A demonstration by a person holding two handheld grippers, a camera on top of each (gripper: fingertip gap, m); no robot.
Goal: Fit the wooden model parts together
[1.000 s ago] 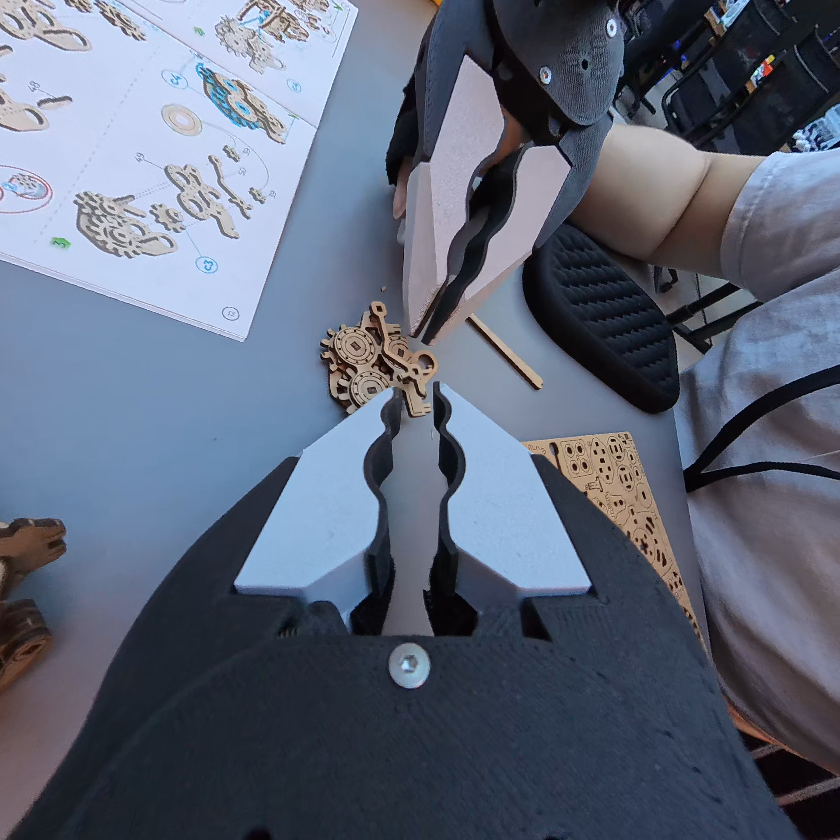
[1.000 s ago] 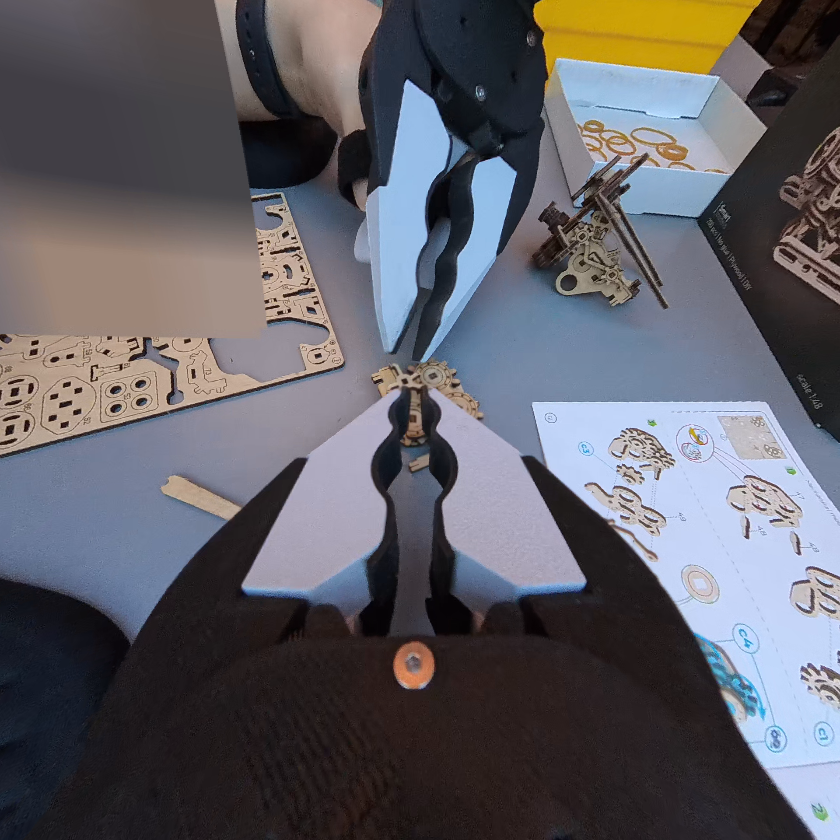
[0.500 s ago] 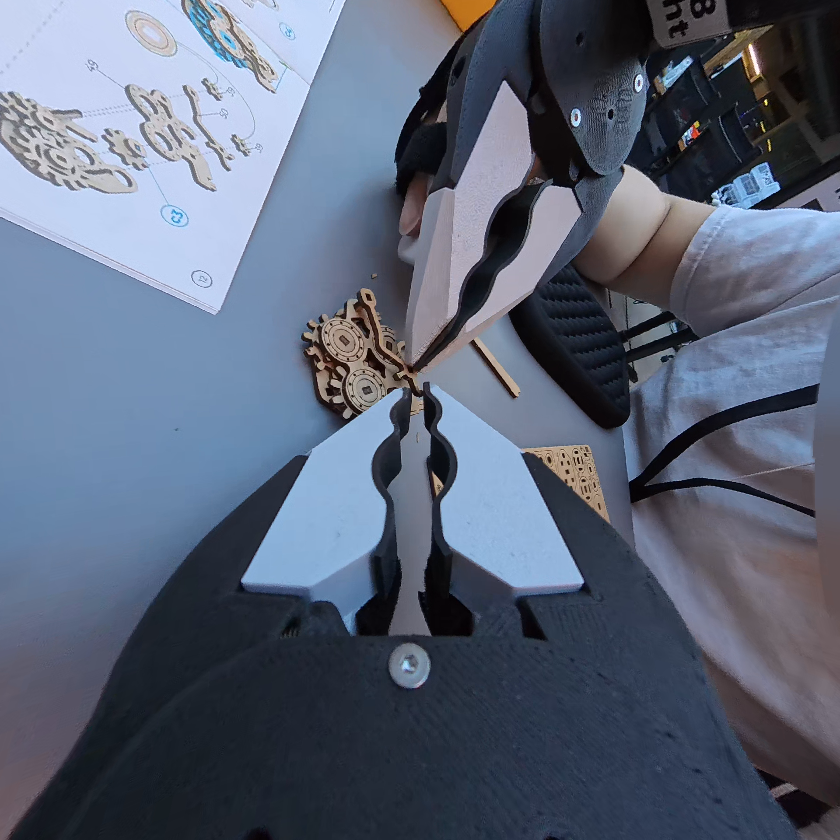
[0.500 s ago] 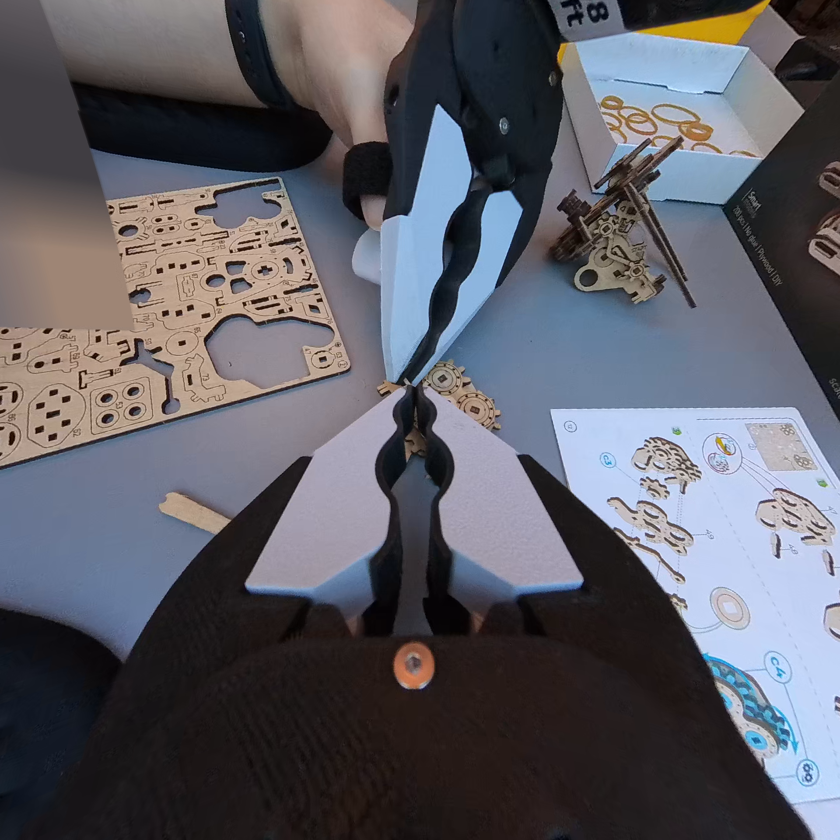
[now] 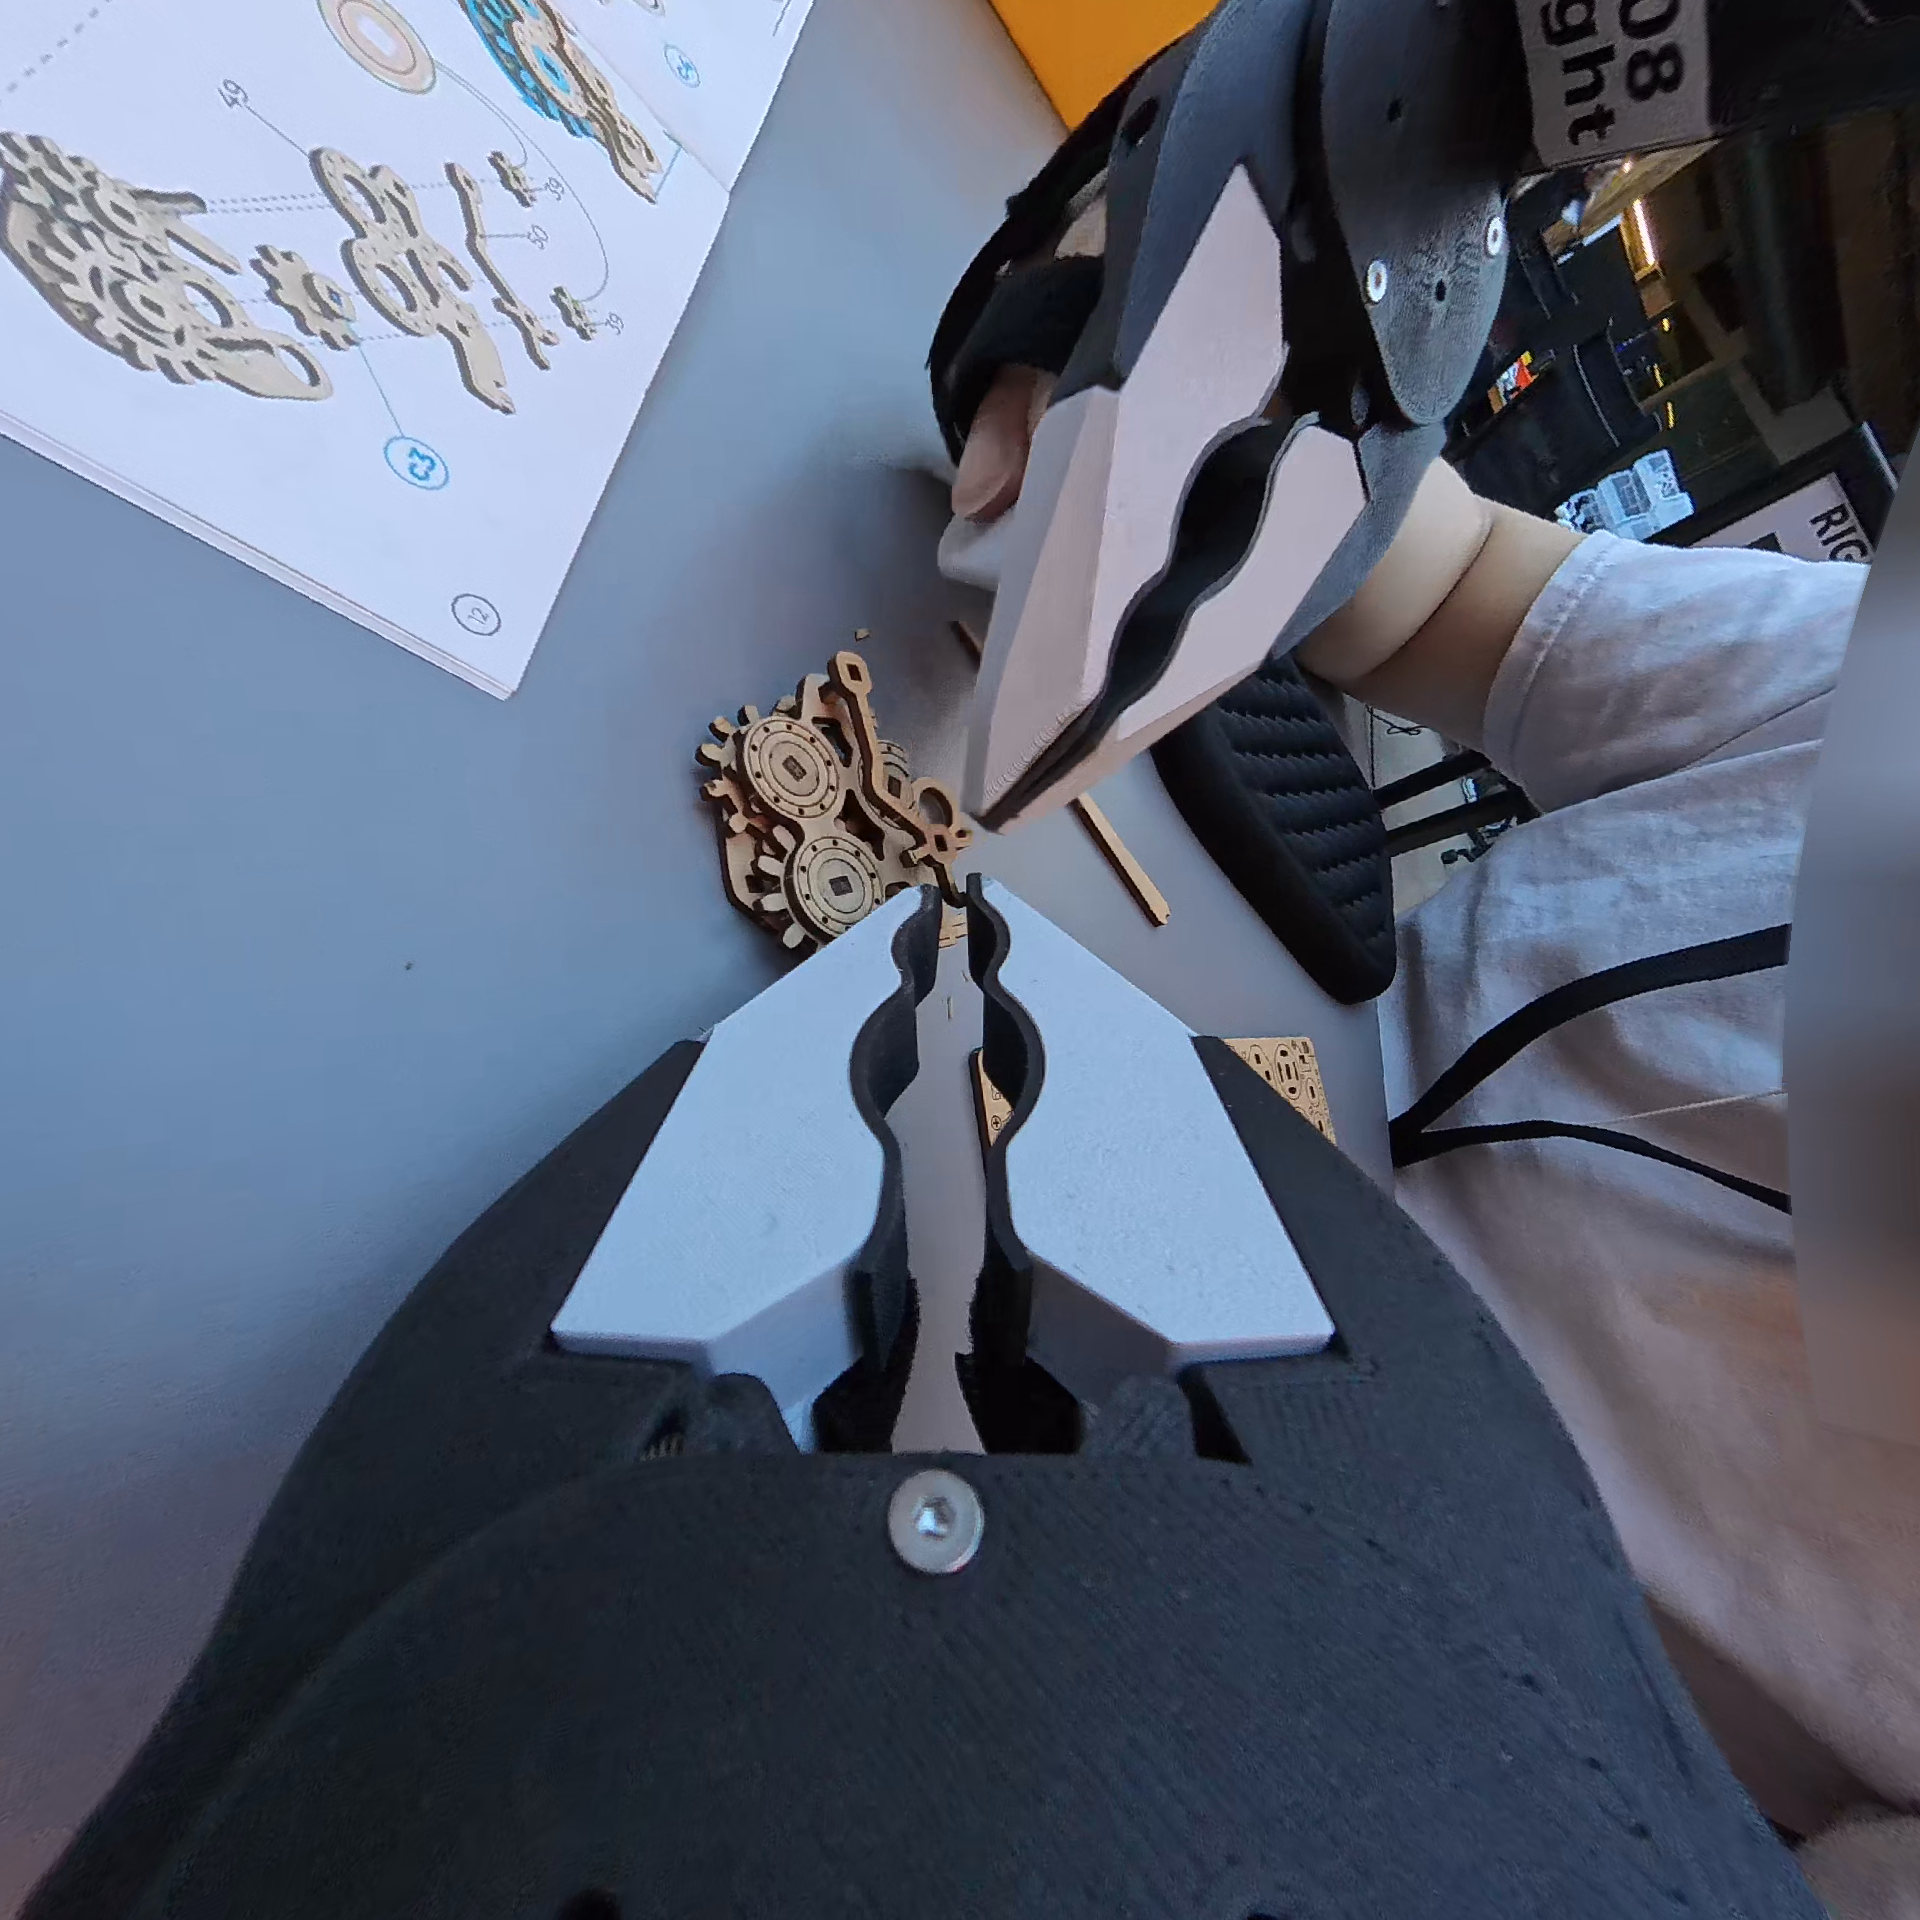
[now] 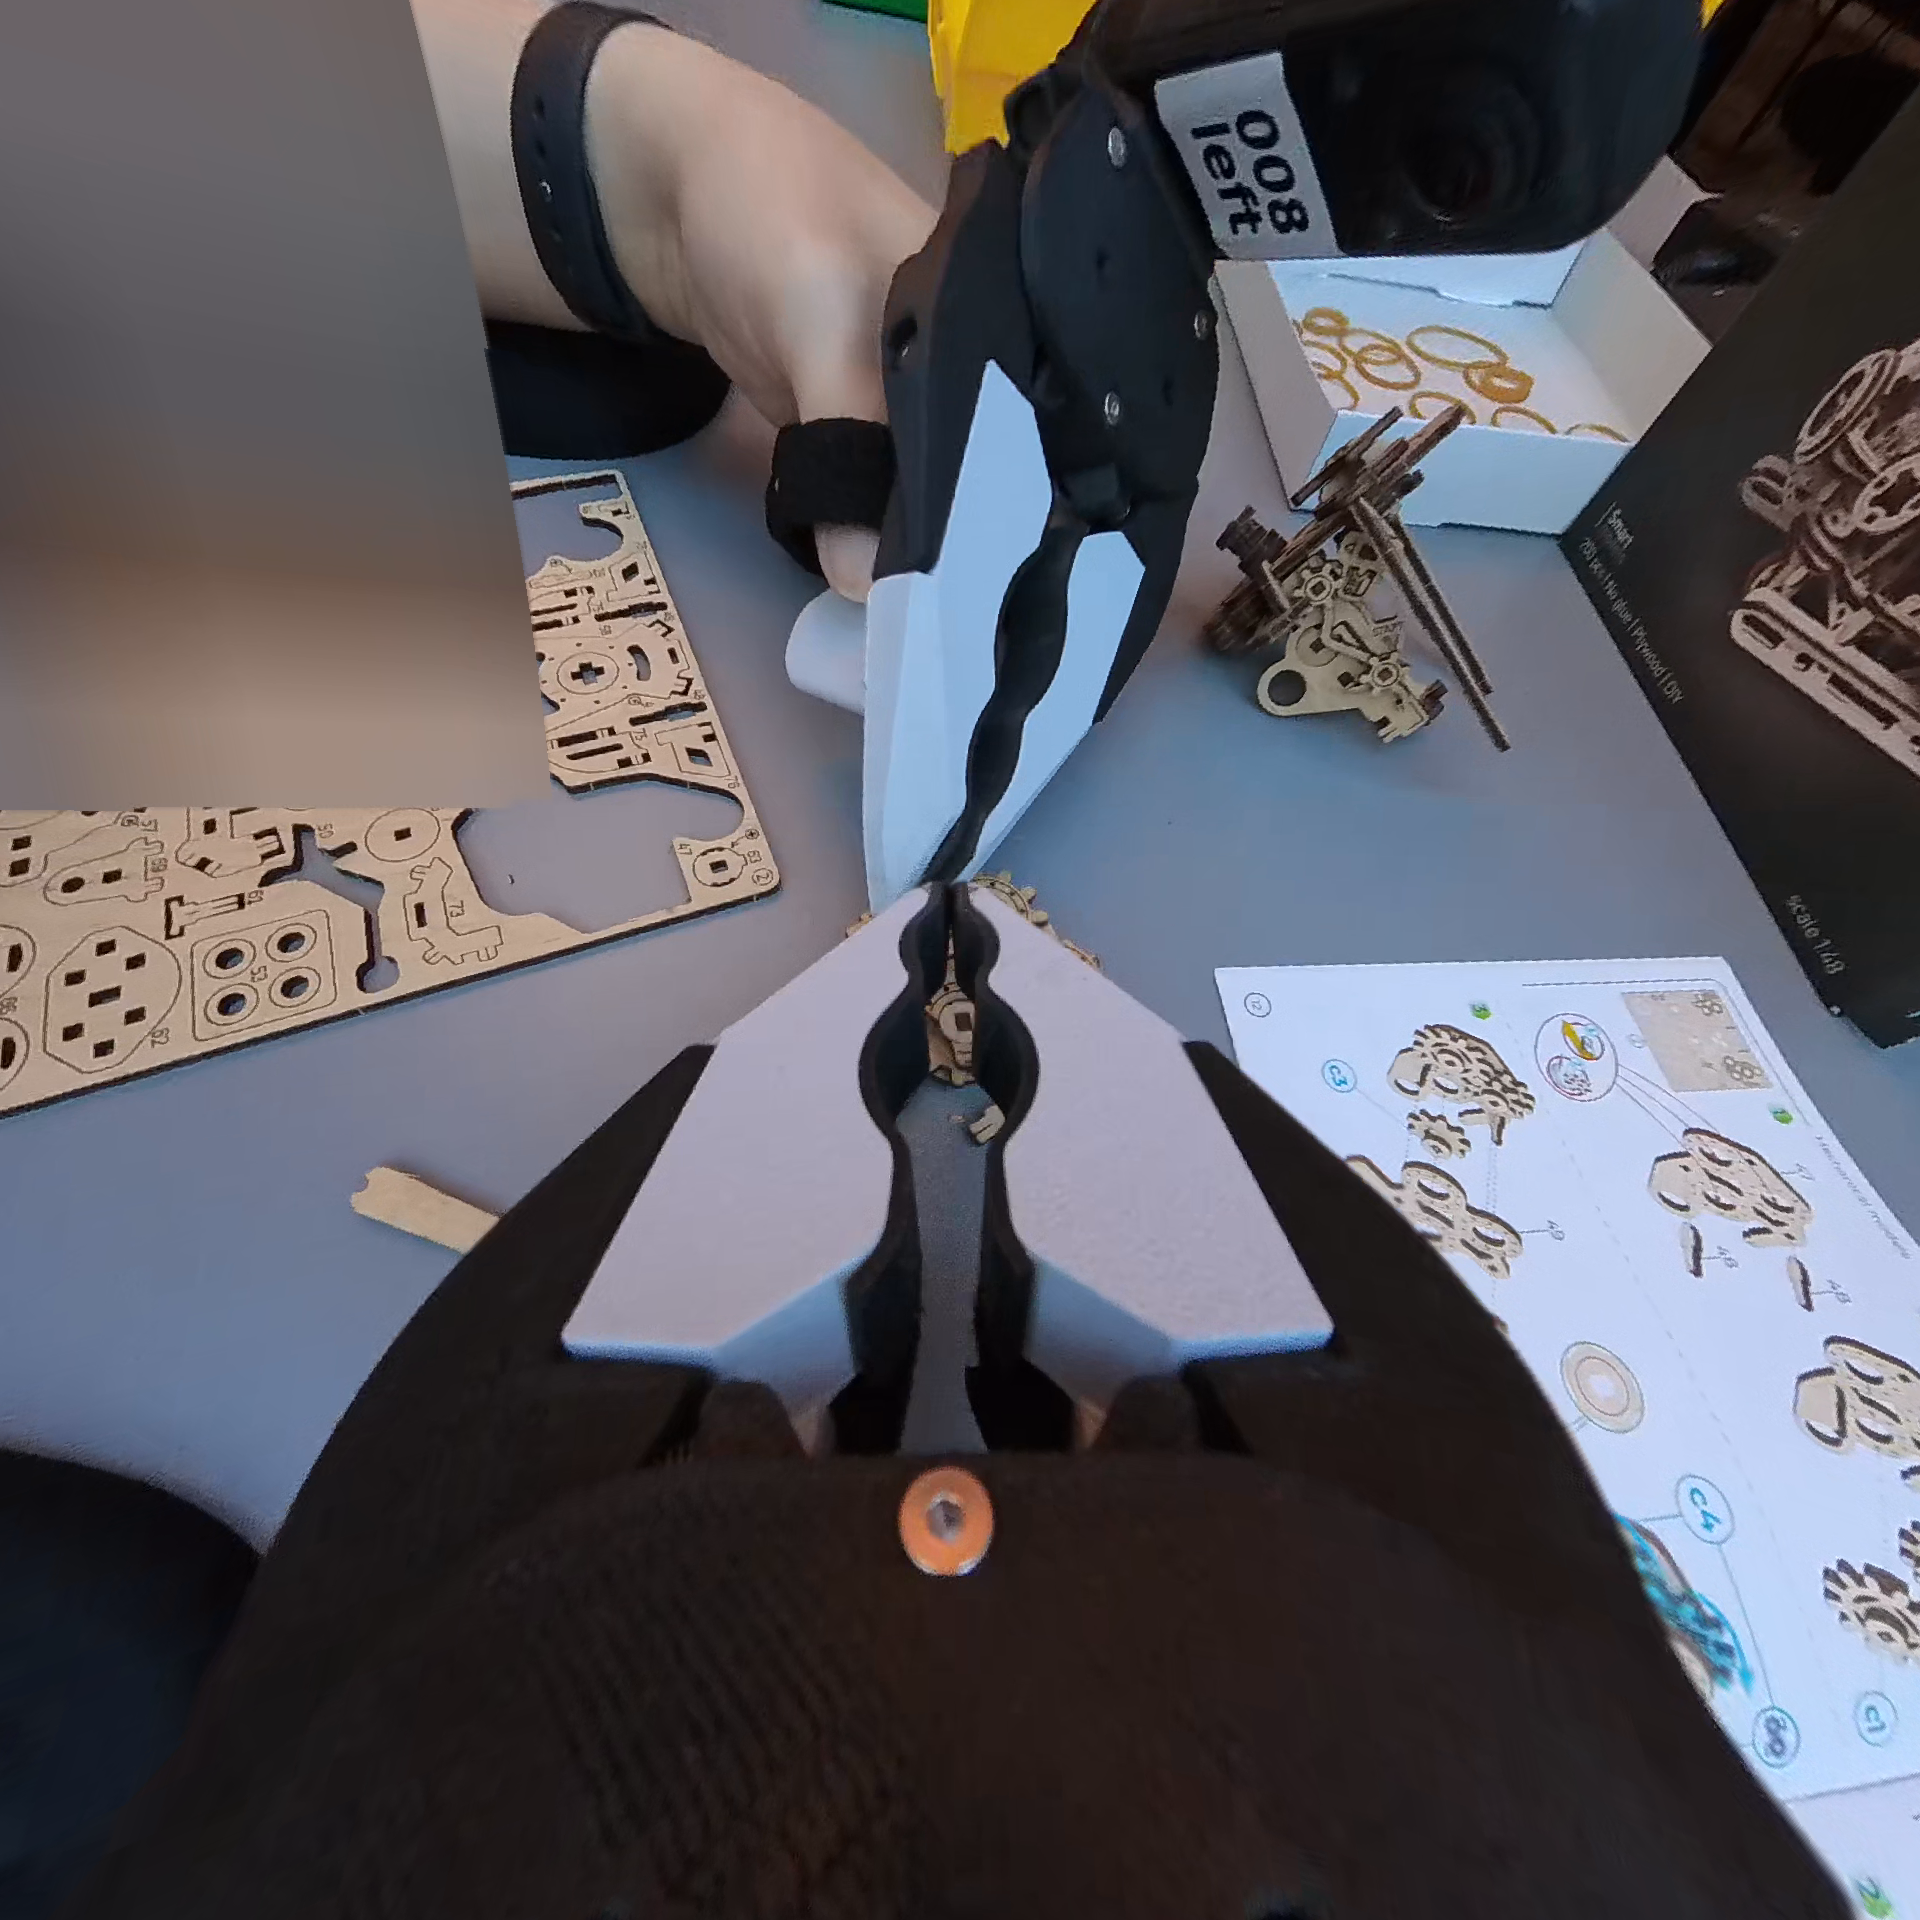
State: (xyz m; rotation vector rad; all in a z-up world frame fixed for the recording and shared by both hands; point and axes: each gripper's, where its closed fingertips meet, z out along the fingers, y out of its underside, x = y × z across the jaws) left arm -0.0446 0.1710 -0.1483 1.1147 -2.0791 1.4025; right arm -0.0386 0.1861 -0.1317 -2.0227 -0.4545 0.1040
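Observation:
A flat wooden gear assembly (image 5: 821, 821) lies on the grey table, with two round gears and a curved lever on top. My left gripper (image 5: 954, 896) is nearly closed, and its tips pinch the lever's near end. My right gripper (image 5: 1003, 808) comes down from the upper right, shut, with its tips just above that same lever end; I see nothing in them. In the right wrist view my right gripper (image 6: 950, 900) is shut tip to tip against the left gripper (image 6: 935, 873). The gear assembly (image 6: 1013, 896) is mostly hidden behind my right fingers.
An instruction sheet (image 6: 1558, 1299) lies to the right. A punched plywood sheet (image 6: 364, 935) and a loose wooden stick (image 6: 426, 1221) lie to the left. A small built mechanism (image 6: 1340, 623), a white box of rubber bands (image 6: 1455, 364) and a black product box (image 6: 1818, 623) stand behind. A black pad (image 5: 1299, 831) is near the person. Less than 4 cm separates the two grippers' tips. The loose wooden stick (image 6: 426, 1221) lies around 10 cm away from my left fingertips.
My left gripper has moved forward to the gear assembly and narrowed onto the lever's end. My right gripper has come down so that both tips meet there.

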